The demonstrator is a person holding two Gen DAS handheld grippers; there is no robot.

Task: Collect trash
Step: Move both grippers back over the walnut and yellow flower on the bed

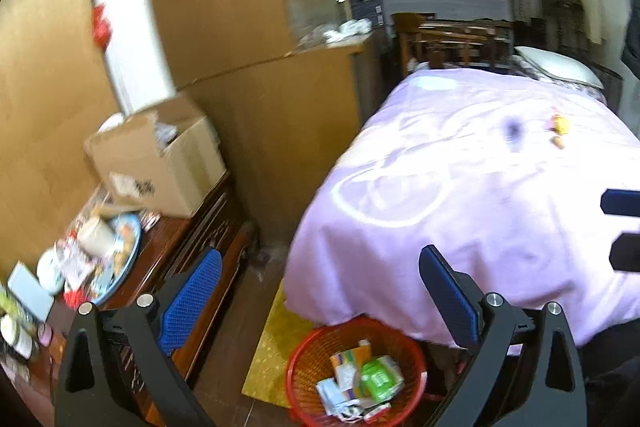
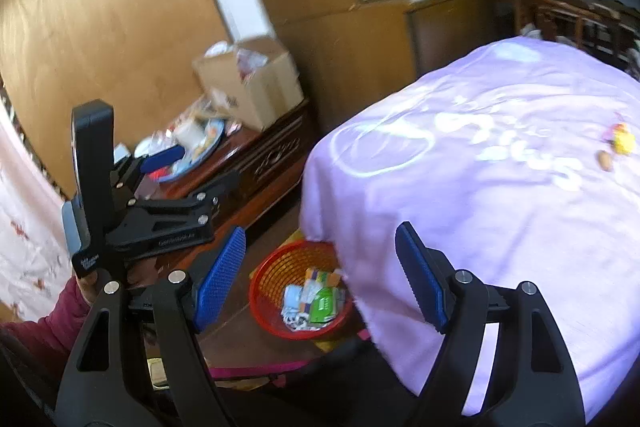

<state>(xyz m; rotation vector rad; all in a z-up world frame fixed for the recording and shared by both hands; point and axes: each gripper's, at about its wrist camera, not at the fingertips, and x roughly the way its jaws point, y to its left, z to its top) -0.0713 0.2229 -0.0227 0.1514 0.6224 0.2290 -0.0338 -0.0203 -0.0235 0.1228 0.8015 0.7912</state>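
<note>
A red mesh basket stands on the floor at the foot of the bed, holding several crumpled wrappers and a green packet. My left gripper is open above it with nothing between its blue pads. In the right wrist view the basket shows low between the pads of my right gripper, which is open and empty too. On the lilac bed cover lie a small yellow item, a brown scrap and a blurred dark spot. The yellow item and brown scrap lie at the far right.
A low dark wooden cabinet on the left carries an open cardboard box and a blue plate heaped with clutter. A yellow mat lies beside the basket. Brown wall panels and wooden chairs stand behind. A person's red sleeve is at the lower left.
</note>
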